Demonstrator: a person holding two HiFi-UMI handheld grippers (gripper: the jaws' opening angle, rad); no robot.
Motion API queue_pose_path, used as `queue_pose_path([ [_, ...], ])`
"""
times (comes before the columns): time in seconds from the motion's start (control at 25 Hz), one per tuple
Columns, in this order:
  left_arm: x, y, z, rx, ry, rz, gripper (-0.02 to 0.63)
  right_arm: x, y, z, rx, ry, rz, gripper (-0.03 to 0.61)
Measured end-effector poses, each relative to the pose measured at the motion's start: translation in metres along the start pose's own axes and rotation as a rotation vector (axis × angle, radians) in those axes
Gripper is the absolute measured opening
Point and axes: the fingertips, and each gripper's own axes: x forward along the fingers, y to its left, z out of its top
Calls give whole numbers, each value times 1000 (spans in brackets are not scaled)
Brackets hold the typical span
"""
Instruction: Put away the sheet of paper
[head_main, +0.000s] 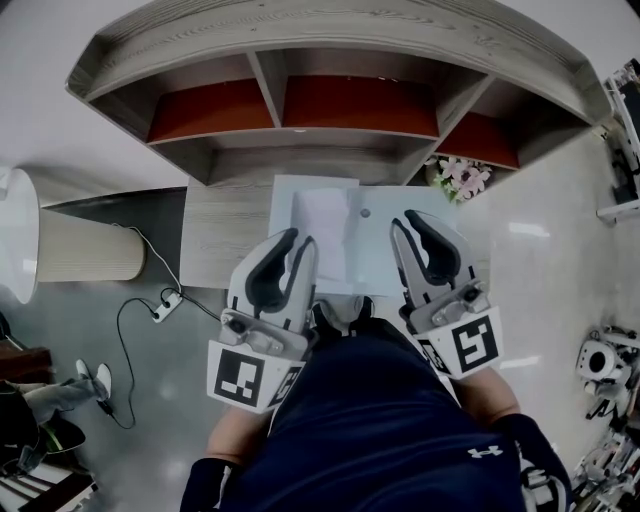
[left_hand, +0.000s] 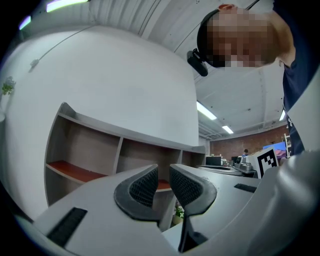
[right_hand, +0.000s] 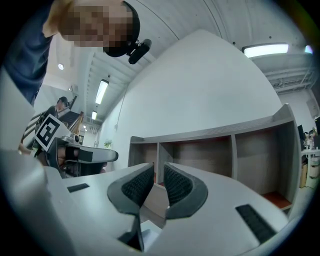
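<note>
Plainly, the sheet of paper (head_main: 325, 215) lay flat on the table (head_main: 220, 235) below the shelf (head_main: 330, 70). It looked light and limp, best pinched at a free edge. The left gripper (head_main: 302, 240) and right gripper (head_main: 405, 220) were each narrowly parted and empty.

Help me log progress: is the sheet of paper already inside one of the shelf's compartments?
No, the sheet of paper shows in front of the shelf, whose compartments look bare as far as the head view shows them.
</note>
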Motion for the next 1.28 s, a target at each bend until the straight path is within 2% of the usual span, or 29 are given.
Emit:
queue_pose_path([
  [0.64, 6, 1, -2, 3, 9, -5, 81, 3, 2, 6, -7, -18, 15, 48],
  [1.28, 8, 4, -8, -5, 26, -7, 81, 7, 3, -6, 20, 19, 24, 48],
])
